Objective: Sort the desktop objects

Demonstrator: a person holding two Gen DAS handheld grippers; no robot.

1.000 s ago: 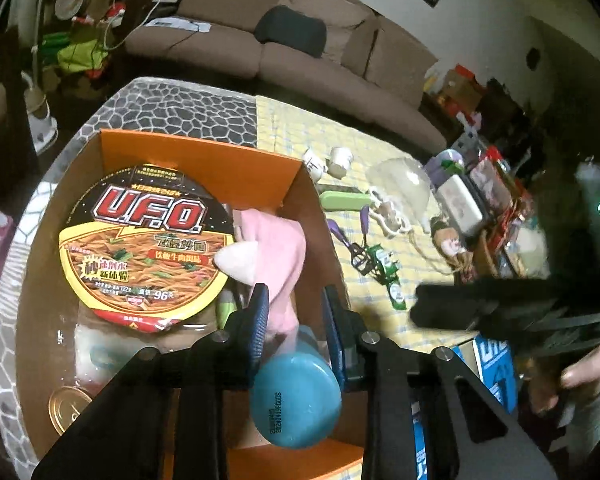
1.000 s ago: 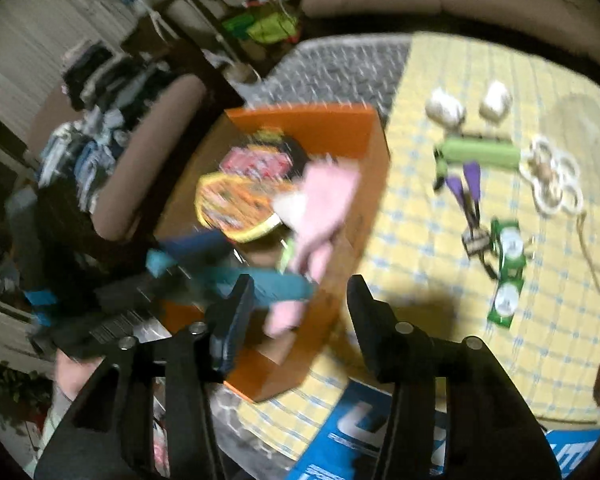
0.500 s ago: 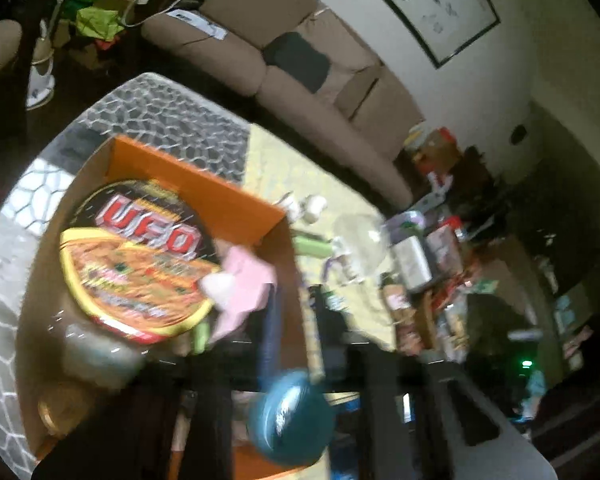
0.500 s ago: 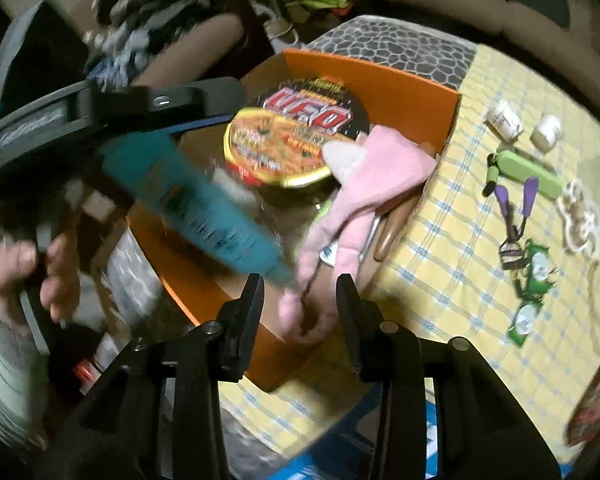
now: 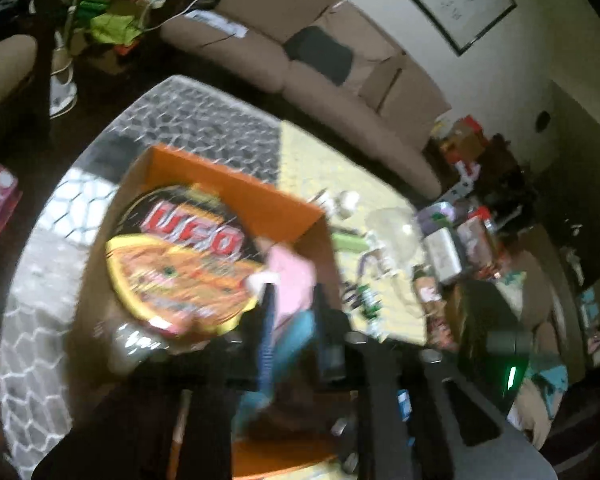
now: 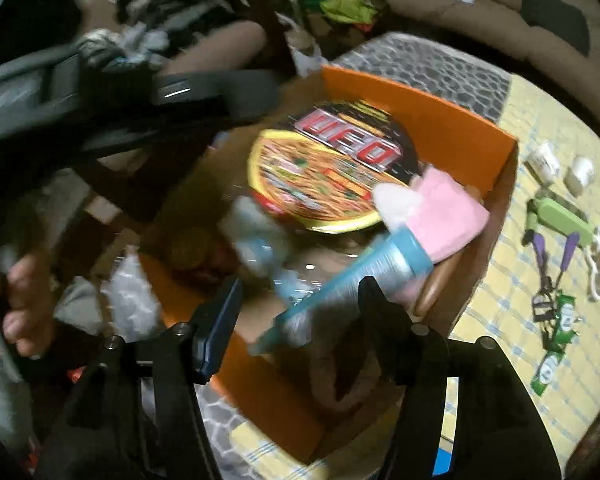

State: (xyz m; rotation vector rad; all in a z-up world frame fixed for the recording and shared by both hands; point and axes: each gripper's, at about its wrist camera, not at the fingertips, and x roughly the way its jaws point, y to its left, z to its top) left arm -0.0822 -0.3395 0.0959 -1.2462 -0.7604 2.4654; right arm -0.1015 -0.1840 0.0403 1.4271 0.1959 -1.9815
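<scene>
- Far left of the right wrist view, the person's left hand (image 6: pixel 16 300) is wrapped round the handle of the left gripper (image 5: pixel 290 320), whose dark body (image 6: pixel 120 96) stretches across the top left corner.
- Left wrist view is badly smeared: the teal tube (image 5: pixel 288 336) shows as a blur between the two fingers, and whether they pinch it or stand clear of it cannot be told.
- Over the orange box (image 6: pixel 420 120), the tube (image 6: pixel 352 276) lies slanted, cap end up against the pink cloth (image 6: pixel 448 216), lower end down toward the right gripper (image 6: pixel 300 312).
- That right gripper's fingers are spread wide with nothing between the pads; the tube lies beyond them, inside the box.
- In the box: the UFO noodle bowl (image 6: pixel 332 168) at the far side, pink cloth on its right.
- Right of the box, the yellow checked tablecloth (image 6: pixel 512 280) carries a green case (image 6: pixel 564 220), purple-handled curler (image 6: pixel 548 268) and green packets (image 6: pixel 556 336).
- Behind the table, a brown sofa (image 5: pixel 340 80) under a framed picture (image 5: pixel 452 4).
- Half a second ago the tube was up in the air beside the left gripper; now it is down in the box, and the right fingers have opened wider.
</scene>
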